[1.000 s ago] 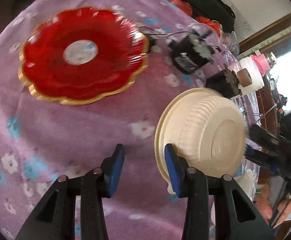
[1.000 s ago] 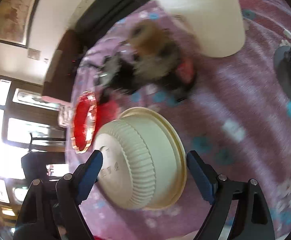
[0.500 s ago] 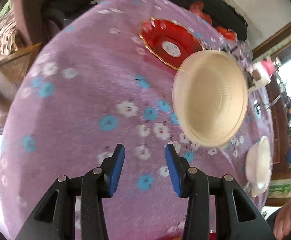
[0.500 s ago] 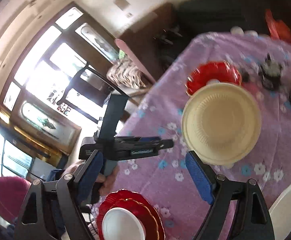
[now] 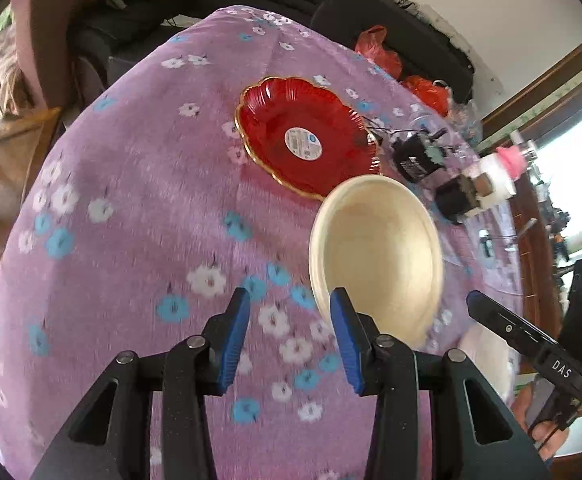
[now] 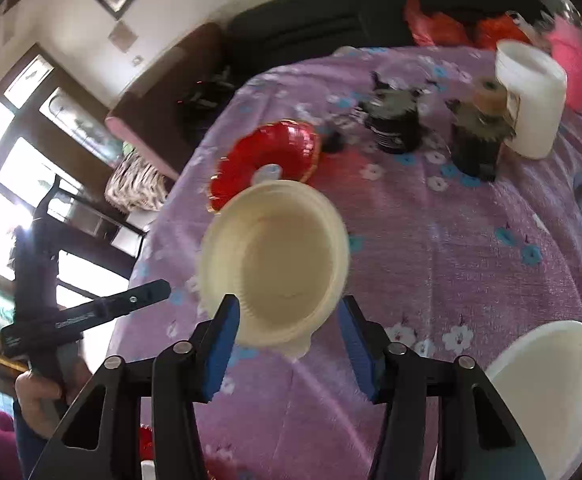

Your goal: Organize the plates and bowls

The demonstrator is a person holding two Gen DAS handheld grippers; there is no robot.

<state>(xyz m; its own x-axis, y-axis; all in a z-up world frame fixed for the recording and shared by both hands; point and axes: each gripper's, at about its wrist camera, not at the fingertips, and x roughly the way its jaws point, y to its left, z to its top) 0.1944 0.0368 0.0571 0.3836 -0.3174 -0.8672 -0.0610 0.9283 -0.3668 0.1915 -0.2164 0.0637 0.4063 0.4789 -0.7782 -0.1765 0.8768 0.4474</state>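
The left hand-held gripper [image 5: 287, 304] is shown with its blue-padded jaws partly apart and nothing between them; its inner finger stands just in front of the rim of the cream, ribbed disposable bowl [image 5: 375, 252]. The right hand-held gripper [image 6: 287, 304] is seen with jaws that have just been closing to a middling gap. The bowl is framed between them in the right wrist view, but no pad is seen pressing on it, and from the left wrist view that gripper's finger is seen clear of the rim. The bowl is set mouth-up on the worktop [image 5: 131, 240], just beside the red, scalloped, gold-edged plate [image 5: 307, 140]. A second, white bowl [image 6: 547, 380] lies near the right gripper.

Risks, as judged: the thin, light bowl may be pushed along the cloth or tipped if a finger strikes its rim; its flexible wall may buckle under a hard pinch. The glossy plate may be nudged by the bowl.

Materials: soft purple floral cloth, slightly napped; matt pressed bowl; shiny, fluted plate bearing a round label.
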